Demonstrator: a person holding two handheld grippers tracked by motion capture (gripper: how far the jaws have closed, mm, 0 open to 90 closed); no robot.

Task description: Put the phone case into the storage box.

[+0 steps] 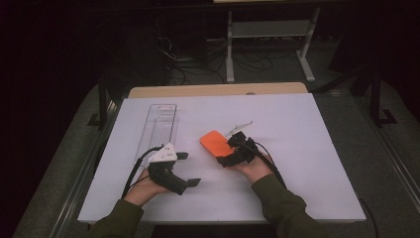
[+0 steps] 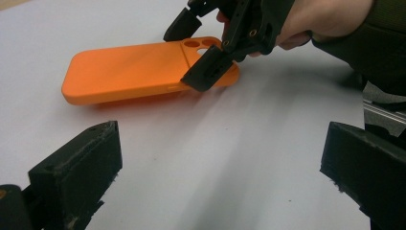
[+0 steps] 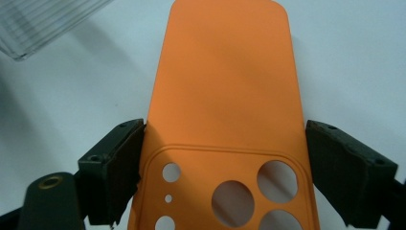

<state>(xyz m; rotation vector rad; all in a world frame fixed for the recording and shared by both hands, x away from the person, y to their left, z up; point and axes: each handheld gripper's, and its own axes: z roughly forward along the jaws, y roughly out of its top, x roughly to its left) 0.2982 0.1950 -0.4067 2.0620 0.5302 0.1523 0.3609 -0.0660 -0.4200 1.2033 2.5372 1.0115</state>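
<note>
The high view shows a white table top [image 1: 297, 163] with both of the person's hands resting on it, a dark floor around it. Ahead of the left gripper [image 1: 187, 169], toward the far side of the table, lies a long clear plastic tray [image 1: 159, 125]; its ribbed corner also appears up and to the left of the right gripper's jaws in the right gripper view. The left gripper has its jaws spread wide with nothing between them, and they point sideways at the orange phone case [image 2: 143, 72], which lies flat on the table a little way in front of them. The right gripper [image 3: 222, 167] clamps that case across its width at the camera-hole end, one jaw against each long edge, the rest of the case reaching out forward beyond the jaws. Just past the right gripper, a small white strip [image 1: 239, 128] is visible; what it is cannot be told.
</note>
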